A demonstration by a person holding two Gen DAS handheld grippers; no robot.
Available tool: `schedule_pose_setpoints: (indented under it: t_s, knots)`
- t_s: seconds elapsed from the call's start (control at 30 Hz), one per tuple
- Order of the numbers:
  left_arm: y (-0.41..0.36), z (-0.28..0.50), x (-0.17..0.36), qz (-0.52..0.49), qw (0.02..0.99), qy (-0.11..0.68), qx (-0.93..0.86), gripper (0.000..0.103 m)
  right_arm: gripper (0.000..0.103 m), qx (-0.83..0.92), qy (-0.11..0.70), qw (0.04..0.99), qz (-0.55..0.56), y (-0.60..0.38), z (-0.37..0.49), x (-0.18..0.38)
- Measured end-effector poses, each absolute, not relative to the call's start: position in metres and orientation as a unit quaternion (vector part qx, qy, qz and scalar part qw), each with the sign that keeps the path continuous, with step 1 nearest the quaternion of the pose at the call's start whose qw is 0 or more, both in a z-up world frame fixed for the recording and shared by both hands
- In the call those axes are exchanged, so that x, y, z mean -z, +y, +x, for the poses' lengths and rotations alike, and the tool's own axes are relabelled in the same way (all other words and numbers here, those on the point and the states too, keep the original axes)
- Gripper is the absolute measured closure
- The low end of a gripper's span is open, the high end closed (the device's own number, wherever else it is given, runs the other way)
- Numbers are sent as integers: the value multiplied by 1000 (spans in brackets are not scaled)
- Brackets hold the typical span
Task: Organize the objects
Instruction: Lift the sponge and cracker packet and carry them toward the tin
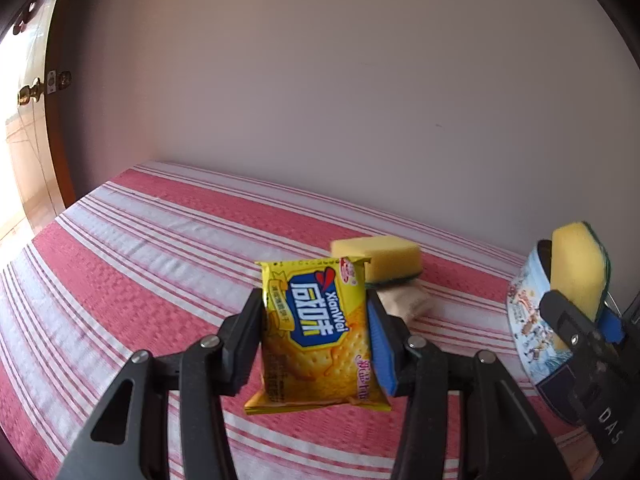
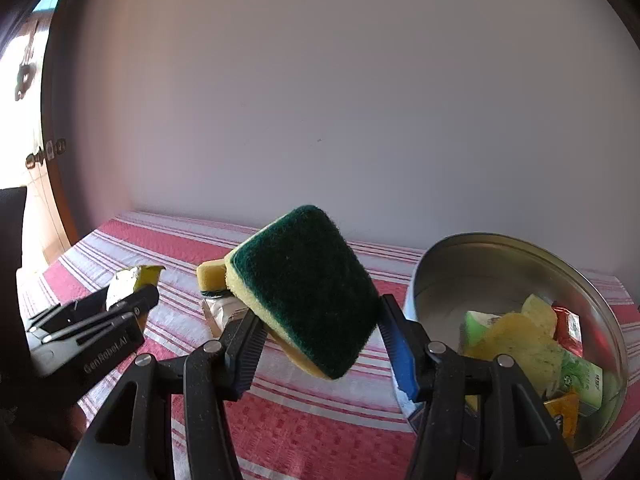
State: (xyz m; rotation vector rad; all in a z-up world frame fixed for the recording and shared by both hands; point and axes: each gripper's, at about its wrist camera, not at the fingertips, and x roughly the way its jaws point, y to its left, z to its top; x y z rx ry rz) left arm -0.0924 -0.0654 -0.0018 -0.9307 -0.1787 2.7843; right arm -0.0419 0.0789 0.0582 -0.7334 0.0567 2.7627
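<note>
My left gripper [image 1: 316,324] is shut on a yellow cracker packet [image 1: 316,336] and holds it above the striped cloth [image 1: 140,264]. My right gripper [image 2: 320,332] is shut on a yellow sponge with a green scouring face [image 2: 304,288], held tilted above the cloth, left of a round metal tin [image 2: 500,248]. The tin holds several snack packets [image 2: 576,368] and a sponge. In the left wrist view the right gripper [image 1: 576,320] and its sponge [image 1: 576,268] stand in front of the tin [image 1: 524,320]. In the right wrist view the left gripper [image 2: 132,300] is at the left.
A second yellow sponge [image 1: 376,256] lies on the cloth with a pale wrapped packet [image 1: 404,300] beside it; both also show in the right wrist view [image 2: 212,272]. A plain wall [image 1: 360,100] stands behind the table. A wooden door [image 1: 36,92] is at the far left.
</note>
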Motion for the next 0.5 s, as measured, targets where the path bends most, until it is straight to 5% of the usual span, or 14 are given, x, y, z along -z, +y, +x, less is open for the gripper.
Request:
schedule_pose_setpoints:
  t_s: [0.5]
  knots:
    - [7,-52,-21,-296,129,-39,-946,54,45,-953,50,165,-248,109,-31,-51]
